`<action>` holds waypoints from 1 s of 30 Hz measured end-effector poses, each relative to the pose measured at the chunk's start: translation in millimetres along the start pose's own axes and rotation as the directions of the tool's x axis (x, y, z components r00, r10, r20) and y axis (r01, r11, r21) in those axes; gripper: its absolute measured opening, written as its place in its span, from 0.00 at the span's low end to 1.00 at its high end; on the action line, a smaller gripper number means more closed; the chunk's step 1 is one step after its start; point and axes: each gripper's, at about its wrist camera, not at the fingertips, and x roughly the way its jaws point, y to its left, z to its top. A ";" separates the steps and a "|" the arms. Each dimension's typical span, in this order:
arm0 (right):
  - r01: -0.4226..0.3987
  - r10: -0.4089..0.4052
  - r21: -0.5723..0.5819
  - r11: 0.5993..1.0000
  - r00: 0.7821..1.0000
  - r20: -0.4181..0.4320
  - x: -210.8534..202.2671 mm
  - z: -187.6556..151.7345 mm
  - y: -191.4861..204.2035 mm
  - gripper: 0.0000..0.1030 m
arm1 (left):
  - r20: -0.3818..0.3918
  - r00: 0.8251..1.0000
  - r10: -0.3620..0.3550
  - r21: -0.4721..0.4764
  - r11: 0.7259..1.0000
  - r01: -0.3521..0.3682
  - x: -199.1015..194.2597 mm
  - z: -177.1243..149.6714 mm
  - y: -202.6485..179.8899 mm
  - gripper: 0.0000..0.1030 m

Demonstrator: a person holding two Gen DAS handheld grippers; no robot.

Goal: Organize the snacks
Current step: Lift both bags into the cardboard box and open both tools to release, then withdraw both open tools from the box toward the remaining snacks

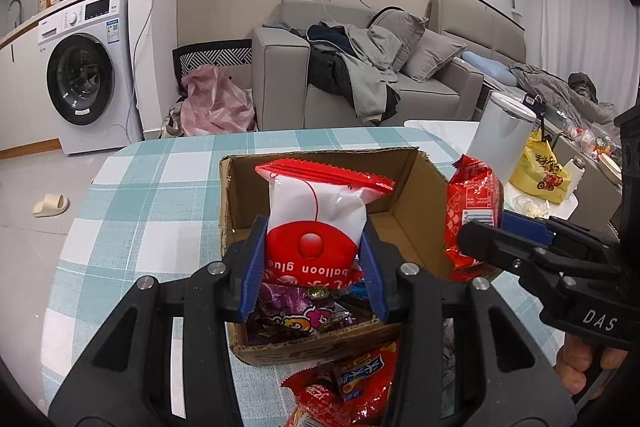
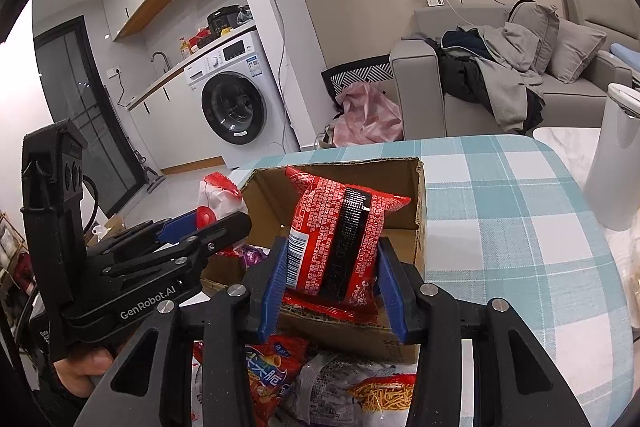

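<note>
My left gripper (image 1: 314,263) is shut on a red-and-white snack packet (image 1: 316,219), held upright over the open cardboard box (image 1: 416,203). A purple packet (image 1: 296,315) lies in the box below it. My right gripper (image 2: 334,287) is shut on a red snack bag with a black stripe (image 2: 340,239), held above the same cardboard box (image 2: 404,187) at its right side. In the left wrist view that red bag (image 1: 474,203) hangs at the box's right wall. More snack packets (image 2: 276,371) lie on the checked tablecloth in front of the box.
The box stands on a table with a teal checked cloth (image 1: 152,203). A white cylindrical container (image 1: 500,139) stands at the right, with a yellow bag (image 1: 540,171) behind it. Beyond the table are a grey sofa (image 1: 424,83) and a washing machine (image 1: 80,79).
</note>
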 end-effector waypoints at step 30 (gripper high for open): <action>0.060 -0.059 -0.024 0.998 0.998 0.027 -43.0 -12.2 -12.1 1.00 | 0.023 0.994 0.104 -0.028 0.994 -0.104 -69.5 -37.1 1.5 0.99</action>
